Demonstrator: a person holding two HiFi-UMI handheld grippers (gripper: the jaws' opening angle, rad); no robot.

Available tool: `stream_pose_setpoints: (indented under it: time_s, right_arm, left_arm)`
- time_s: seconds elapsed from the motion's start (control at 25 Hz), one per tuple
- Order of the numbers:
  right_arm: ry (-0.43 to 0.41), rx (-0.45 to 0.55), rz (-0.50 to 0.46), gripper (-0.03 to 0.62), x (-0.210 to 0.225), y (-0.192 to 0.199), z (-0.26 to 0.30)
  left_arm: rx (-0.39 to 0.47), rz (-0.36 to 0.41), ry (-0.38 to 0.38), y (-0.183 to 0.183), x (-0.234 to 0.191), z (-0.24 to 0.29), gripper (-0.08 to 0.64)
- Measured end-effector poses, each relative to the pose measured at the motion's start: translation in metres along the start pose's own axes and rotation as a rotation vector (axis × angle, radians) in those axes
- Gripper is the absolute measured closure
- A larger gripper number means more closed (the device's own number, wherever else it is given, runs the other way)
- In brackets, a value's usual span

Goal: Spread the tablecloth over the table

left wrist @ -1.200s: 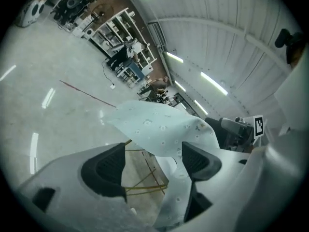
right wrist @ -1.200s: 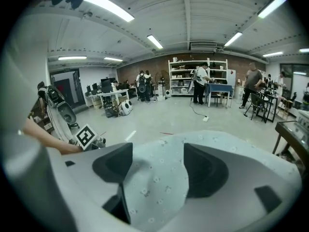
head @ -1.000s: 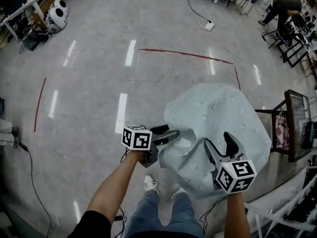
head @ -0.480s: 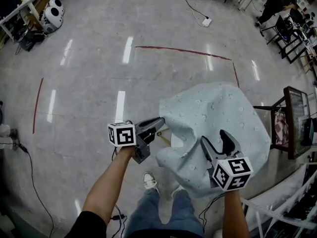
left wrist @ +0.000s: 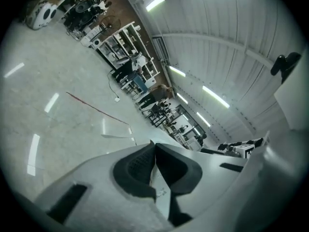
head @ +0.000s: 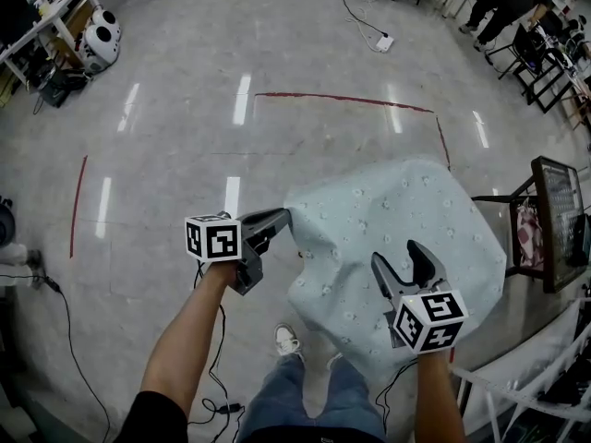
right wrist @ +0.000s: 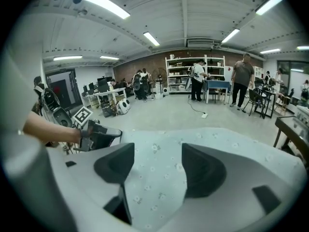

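A pale blue tablecloth point(head: 388, 220) with small flower prints lies rumpled over a table that it hides completely. My left gripper point(head: 283, 216) is shut on the cloth's left edge and holds it lifted out to the left. In the left gripper view the two dark pads point(left wrist: 140, 166) meet, with a thin strip of cloth point(left wrist: 161, 190) pinched between them. My right gripper point(head: 404, 258) hovers open over the near right part of the cloth. In the right gripper view its jaws stand wide apart with the tablecloth point(right wrist: 193, 149) spread below and the left gripper point(right wrist: 104, 135) at the cloth's left corner.
A dark rack point(head: 559, 220) stands right of the table. A white rail point(head: 517, 377) runs along the bottom right. Red tape lines point(head: 342, 100) mark the glossy floor. Cables point(head: 55, 293) lie at left. My shoe point(head: 286, 340) is below the cloth. People point(right wrist: 244, 81) stand at far tables.
The left jaws closed on the cloth's left edge and drew it left and up, stretching the cloth wider. The right gripper stayed open in place.
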State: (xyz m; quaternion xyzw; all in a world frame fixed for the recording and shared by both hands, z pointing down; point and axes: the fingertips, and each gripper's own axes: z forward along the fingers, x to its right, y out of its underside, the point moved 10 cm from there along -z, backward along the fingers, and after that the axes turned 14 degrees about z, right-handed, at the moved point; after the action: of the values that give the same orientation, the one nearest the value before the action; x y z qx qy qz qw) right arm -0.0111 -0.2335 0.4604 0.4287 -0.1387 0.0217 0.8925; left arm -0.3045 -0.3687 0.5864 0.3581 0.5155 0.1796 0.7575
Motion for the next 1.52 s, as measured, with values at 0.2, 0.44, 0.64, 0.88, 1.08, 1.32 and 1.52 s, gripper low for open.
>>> stream_pose_setpoints:
  time_s: [0.2,0.44,0.64,0.88,1.08,1.32,1.52]
  right_arm:
    - [0.017,-0.008,-0.012,0.282,0.004,0.003,-0.004]
    - [0.04,-0.01,-0.004,0.282,0.016,0.008,-0.011]
    - [0.052,0.0,0.009,0.282,0.022,0.008,-0.017]
    - [0.065,0.03,0.035,0.282,0.022,0.005,-0.029]
    - [0.094,0.068,0.069,0.282,0.04,0.001,-0.055]
    - [0.12,0.111,0.104,0.282,0.081,0.0,-0.094]
    - [0.107,0.135,0.121,0.282,0.128,0.001,-0.123]
  left_arm:
    - [-0.069,-0.009,-0.108,0.011,-0.01,0.002,0.541]
    - [-0.136,-0.059,-0.229,0.031,-0.025,0.012,0.516]
    - [-0.168,-0.035,-0.283,0.033,-0.024,0.011,0.374]
    - [-0.144,0.125,-0.318,0.002,0.001,0.006,0.339]
    - [-0.13,0.282,-0.299,-0.026,0.045,0.021,0.337]
    - [-0.131,0.426,-0.254,-0.038,0.108,0.058,0.336]
    - [-0.128,0.497,-0.254,-0.034,0.158,0.092,0.328]
